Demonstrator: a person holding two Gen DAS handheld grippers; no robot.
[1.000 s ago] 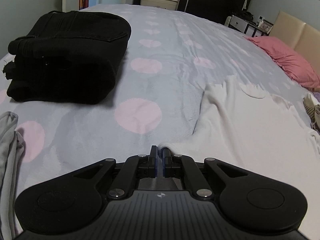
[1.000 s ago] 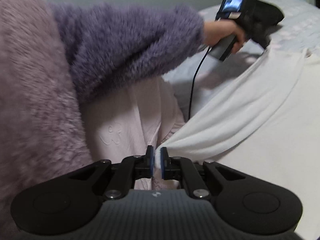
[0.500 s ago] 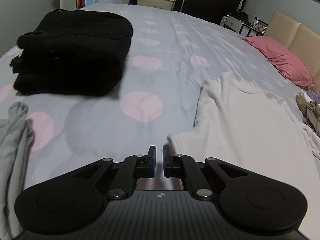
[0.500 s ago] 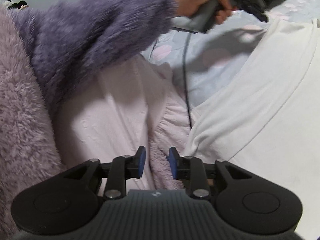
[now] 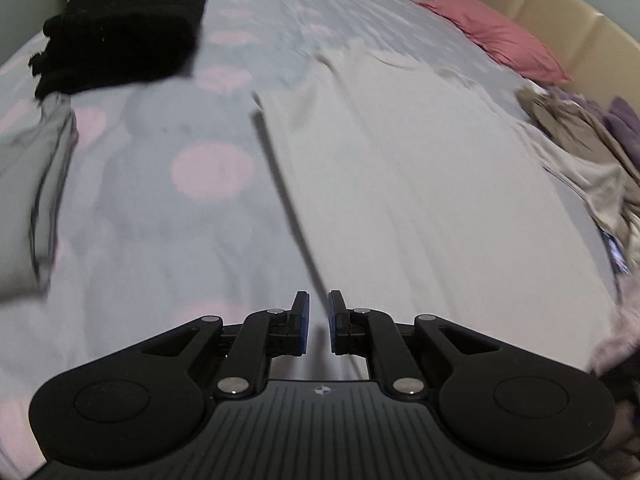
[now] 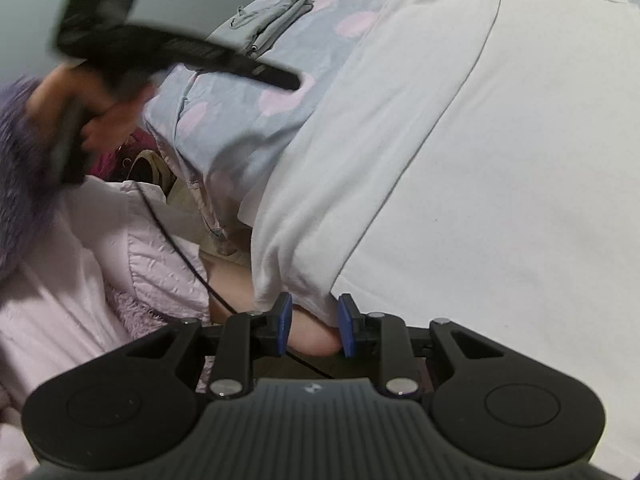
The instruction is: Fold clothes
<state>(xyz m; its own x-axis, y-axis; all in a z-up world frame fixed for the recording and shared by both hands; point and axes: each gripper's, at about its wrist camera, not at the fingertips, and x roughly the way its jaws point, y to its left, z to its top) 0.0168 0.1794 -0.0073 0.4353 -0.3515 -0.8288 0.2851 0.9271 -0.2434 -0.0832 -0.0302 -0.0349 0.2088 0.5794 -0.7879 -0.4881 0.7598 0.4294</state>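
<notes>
White garment [image 5: 404,184] spread flat on the bed [image 5: 160,220], running from 6 o'clock up toward 12 in the left wrist view, one long side already turned in as a straight folded edge from 11 down to 6. Near hem hanging slightly over the bed's edge at 7 o'clock in the right wrist view, a loose bunched corner [image 6: 296,276] just beyond the pads. Looks like thin, soft knit: light, limp, no stiffness, likely to sag and wrinkle if lifted from one point only. Best taken at two corners of the hem or along the folded edge, pinching both layers together so the fold does not slip apart.

Left tool [image 5: 318,322] hovering over the folded edge near the hem, blue pads slightly apart, nothing between them. Right tool [image 6: 313,326] spread wider, pads either side of the hanging corner but not closed on it.

Further out: folded black garment [image 5: 120,36] at 10 o'clock, folded grey garment [image 5: 36,184] at 9, both well apart from the white one. Heap of unfolded clothes [image 5: 580,140] at 3 o'clock, pink pillow [image 5: 500,36] at 1 against the headboard [image 5: 560,4].
</notes>
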